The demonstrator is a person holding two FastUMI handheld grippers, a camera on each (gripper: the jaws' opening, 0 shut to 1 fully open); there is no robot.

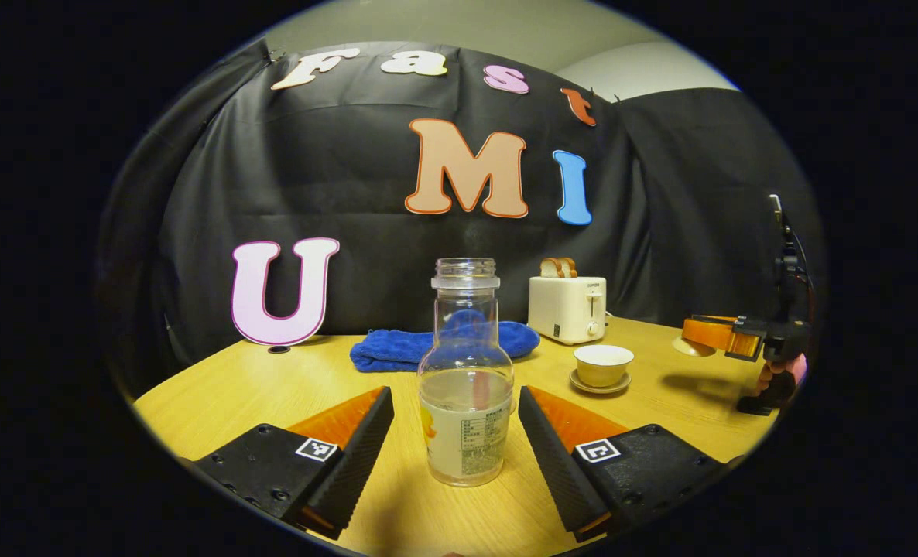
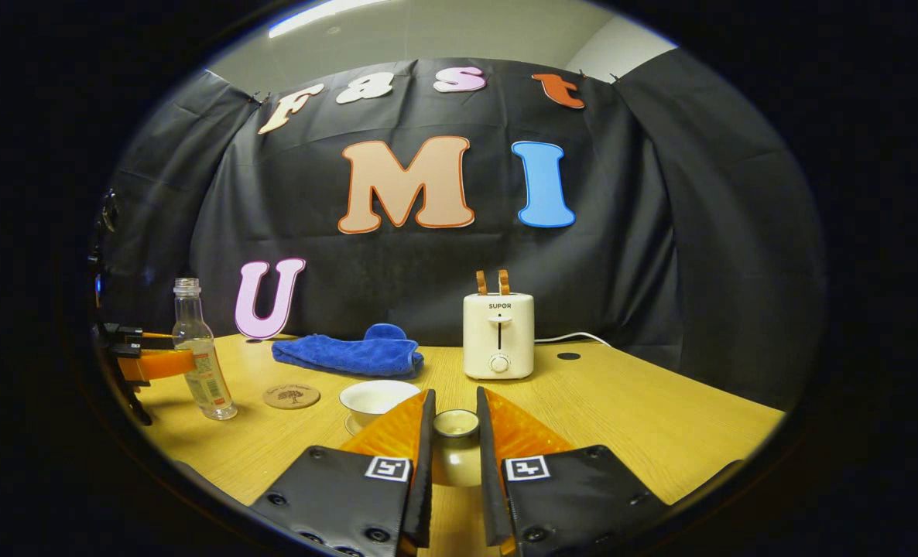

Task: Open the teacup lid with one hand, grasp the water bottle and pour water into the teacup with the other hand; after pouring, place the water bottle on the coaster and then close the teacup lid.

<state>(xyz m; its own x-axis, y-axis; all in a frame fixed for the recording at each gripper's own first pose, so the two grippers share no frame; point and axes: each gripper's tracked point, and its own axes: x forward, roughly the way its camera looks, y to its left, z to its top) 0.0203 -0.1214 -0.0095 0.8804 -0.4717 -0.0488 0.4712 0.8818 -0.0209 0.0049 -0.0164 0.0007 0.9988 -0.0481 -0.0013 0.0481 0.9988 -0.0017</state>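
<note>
the left gripper (image 1: 456,433) stands released around the upright bottle (image 1: 465,371); the right gripper (image 2: 454,433) grasps the lid (image 2: 456,423) beside the open teacup (image 2: 378,398), with coaster (image 2: 291,396), towel (image 2: 348,353) and toaster (image 2: 498,334) nearby.

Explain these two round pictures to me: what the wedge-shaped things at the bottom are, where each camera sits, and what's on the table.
A person holds a pair of hand-held tongs in each hand, with a camera riding on each; the wedges are the fingers.

In the left gripper view, the left tongs stand open around the water bottle, uncapped and partly filled, not yet squeezing it. Far right is the other pair.

In the right gripper view, the right tongs are shut on the teacup lid, lifted off. The open teacup sits on its saucer just behind.

On the wooden table are also a round coaster, a blue towel and a toaster with bread in it.
</note>
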